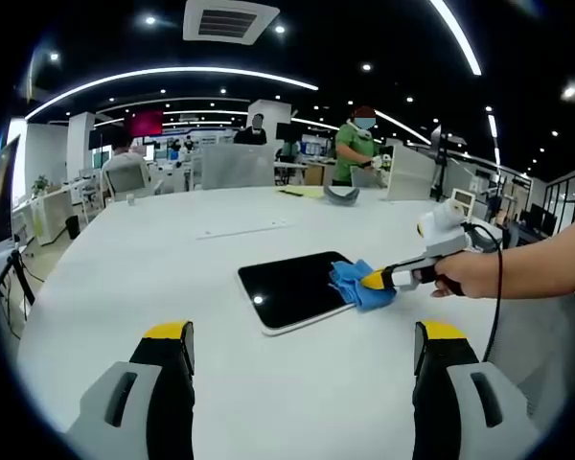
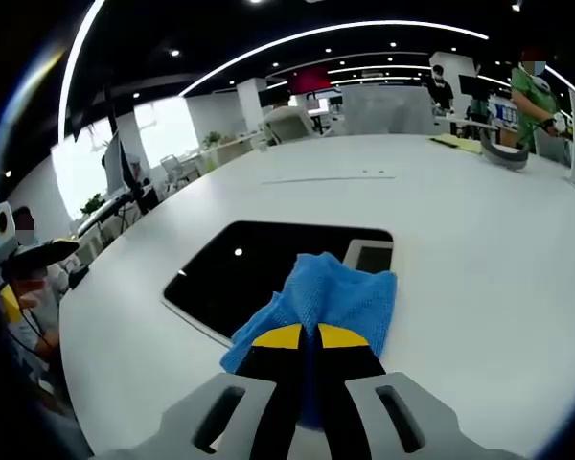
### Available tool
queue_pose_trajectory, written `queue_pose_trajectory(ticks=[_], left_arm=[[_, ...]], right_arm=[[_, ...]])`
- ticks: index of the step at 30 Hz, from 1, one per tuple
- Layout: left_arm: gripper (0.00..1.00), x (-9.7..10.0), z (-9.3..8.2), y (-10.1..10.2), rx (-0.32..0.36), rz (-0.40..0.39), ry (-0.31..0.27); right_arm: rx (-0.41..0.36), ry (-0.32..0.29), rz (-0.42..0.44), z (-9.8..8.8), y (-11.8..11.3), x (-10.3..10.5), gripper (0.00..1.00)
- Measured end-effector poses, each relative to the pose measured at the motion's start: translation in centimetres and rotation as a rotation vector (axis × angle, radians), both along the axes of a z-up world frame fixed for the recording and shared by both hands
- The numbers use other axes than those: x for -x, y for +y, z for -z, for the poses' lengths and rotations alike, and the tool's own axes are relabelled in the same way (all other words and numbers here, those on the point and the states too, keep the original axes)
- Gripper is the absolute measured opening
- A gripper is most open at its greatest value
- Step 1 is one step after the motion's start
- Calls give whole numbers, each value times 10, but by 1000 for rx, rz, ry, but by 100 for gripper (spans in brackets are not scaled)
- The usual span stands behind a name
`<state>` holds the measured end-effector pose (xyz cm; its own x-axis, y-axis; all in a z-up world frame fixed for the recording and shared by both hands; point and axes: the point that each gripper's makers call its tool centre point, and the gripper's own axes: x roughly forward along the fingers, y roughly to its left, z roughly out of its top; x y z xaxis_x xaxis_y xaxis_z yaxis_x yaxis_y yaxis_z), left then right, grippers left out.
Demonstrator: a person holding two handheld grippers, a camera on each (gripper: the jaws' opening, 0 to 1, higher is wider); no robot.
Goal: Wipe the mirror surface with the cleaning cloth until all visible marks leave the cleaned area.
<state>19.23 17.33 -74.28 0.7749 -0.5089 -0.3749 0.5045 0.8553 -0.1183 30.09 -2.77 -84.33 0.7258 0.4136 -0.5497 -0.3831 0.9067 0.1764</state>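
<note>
A dark rectangular mirror (image 1: 292, 287) with a pale rim lies flat on the white table (image 1: 172, 259). A blue cleaning cloth (image 1: 359, 284) rests on its right edge, and my right gripper (image 1: 374, 280) is shut on it, held by a person's hand. In the right gripper view the mirror (image 2: 259, 264) lies ahead, with the blue cloth (image 2: 331, 302) draped over its near corner and pinched between the yellow tips of my right gripper (image 2: 310, 337). My left gripper (image 1: 304, 333) hovers open over the table in front of the mirror, holding nothing.
A grey curved object (image 1: 341, 195) and a yellow sheet (image 1: 302, 192) lie at the table's far side. People stand among desks, chairs and monitors beyond the table. A person's other hand with a gripper (image 2: 19, 264) shows at the left of the right gripper view.
</note>
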Motion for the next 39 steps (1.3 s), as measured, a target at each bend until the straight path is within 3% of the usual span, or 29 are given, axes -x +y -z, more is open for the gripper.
queue_pose_trajectory(ticks=[39], left_arm=[[96,0,5,13,-17,-37,26]], right_arm=[[10,1,15,0,1,-50,0]])
